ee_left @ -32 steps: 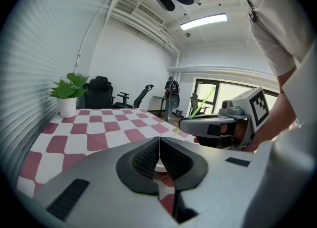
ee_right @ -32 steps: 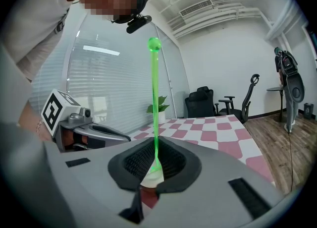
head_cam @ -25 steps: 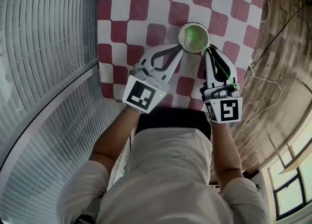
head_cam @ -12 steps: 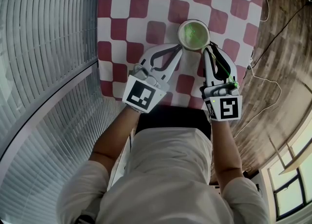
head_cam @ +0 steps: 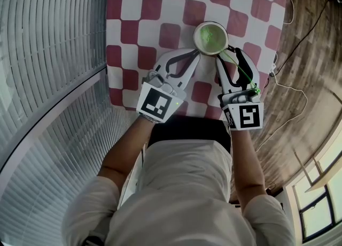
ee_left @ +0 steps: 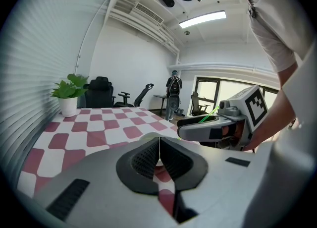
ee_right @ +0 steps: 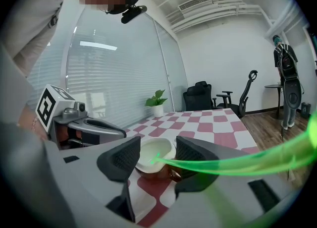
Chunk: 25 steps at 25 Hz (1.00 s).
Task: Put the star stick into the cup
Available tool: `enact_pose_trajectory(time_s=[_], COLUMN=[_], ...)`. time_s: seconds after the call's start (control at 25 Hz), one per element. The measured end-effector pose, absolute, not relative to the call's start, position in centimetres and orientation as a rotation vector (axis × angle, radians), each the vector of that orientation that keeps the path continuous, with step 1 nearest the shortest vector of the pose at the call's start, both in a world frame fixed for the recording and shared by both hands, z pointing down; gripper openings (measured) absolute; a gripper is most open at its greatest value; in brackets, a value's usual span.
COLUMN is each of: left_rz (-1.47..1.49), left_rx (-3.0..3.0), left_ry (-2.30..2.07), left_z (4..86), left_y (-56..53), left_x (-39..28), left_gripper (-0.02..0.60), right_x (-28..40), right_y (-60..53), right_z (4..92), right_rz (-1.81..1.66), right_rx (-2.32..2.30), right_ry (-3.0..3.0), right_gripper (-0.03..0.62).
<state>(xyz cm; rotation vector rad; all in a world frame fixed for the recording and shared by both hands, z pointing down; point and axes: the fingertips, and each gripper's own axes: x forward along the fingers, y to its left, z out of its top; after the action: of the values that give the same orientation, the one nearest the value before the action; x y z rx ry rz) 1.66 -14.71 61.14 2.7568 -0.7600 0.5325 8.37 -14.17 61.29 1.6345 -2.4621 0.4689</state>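
Observation:
A pale green cup stands on the red-and-white checked table. My left gripper is shut on the cup's near-left rim; in the left gripper view its pads meet on a thin white edge. The green star stick slants with its lower end inside the cup, and its upper part lies across my right gripper's body. My right gripper sits just before the cup. Its jaws are opening, apart on either side of the stick without pressing it.
A potted plant stands at the table's far corner. Office chairs and a standing person are beyond the table. Window blinds run along the left. A thin cable lies on the wooden floor to the right.
My right gripper's jaws have spread apart and let go of the stick, which now rests in the cup. Cup and both grippers have shifted slightly left.

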Motion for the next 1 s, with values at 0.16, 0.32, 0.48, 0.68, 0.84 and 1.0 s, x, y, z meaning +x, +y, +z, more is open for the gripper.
enact_pose_trajectory(time_s=[0.16,0.32,0.48,0.68,0.84,1.0], left_rz=[0.531,0.530,0.524,0.521,0.507,0.502], left_rx=[2.753,2.752,2.749,2.747,2.753,2.756], left_ry=[-0.762,-0.762,-0.763,-0.763,-0.757,-0.755], left_z=[61.3,61.1,61.0,61.1,62.3,62.3], left_y=[-14.6,-14.5,-14.4,-14.1,-13.4,-13.1], left_x=[1.9,2.0,2.2,2.2,1.8,1.9], left_gripper=[0.032,0.032,0.032,0.032,0.032,0.032], right_x=[8.4,8.3,8.6,8.9,8.6,9.0], right_y=[-14.2,-14.1,-13.8,-13.1,-12.2,-11.6], right_z=[61.8,62.0,62.4,62.7,63.9,63.7], right_rz=[0.496,0.505,0.519,0.524,0.510,0.506], right_rx=[1.622,1.615,1.616,1.619,1.626,1.641], right_ry=[-2.449,-2.434,-2.410,-2.392,-2.379,-2.370], right_gripper=[0.261,0.285,0.303,0.314,0.319,0.325])
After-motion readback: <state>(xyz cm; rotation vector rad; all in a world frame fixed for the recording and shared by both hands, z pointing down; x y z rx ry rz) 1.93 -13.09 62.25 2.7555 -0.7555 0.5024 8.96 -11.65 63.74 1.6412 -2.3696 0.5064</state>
